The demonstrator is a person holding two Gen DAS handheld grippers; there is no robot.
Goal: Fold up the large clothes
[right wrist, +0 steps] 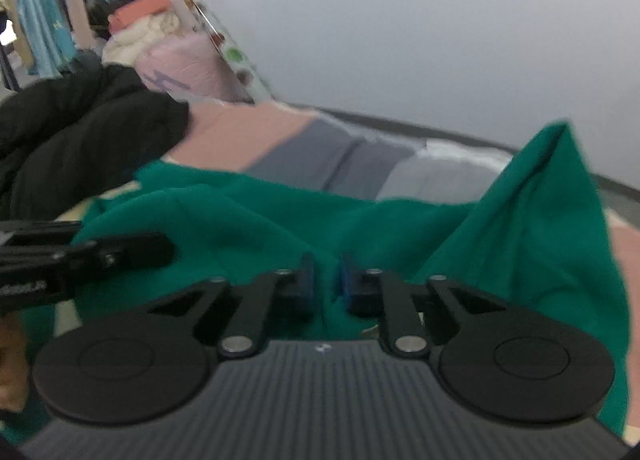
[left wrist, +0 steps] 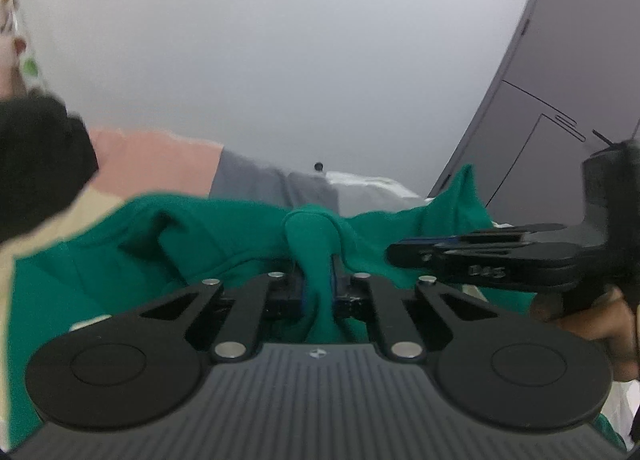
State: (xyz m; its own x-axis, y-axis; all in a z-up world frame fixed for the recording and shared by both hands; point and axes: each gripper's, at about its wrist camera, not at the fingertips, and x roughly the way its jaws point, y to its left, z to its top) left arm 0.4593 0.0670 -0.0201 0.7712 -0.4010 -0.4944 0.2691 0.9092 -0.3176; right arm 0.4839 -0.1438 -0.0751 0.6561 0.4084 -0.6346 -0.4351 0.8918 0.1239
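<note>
Both grippers hold the green garment (left wrist: 224, 236), which lies crumpled across a bed (right wrist: 320, 152) with pink and grey bedding. The left gripper (left wrist: 320, 280) has its fingers closed on a bunched fold that bulges up between them; the right gripper (right wrist: 326, 280) pinches a thinner fold beside a raised peak of cloth. It looks soft, limp and light, likely to sag and slip unless taken by a seam, hem or shoulder. Motion blur smears both views, the gripper bodies hide the near cloth, and which part of the garment is pinched I cannot tell.
</note>
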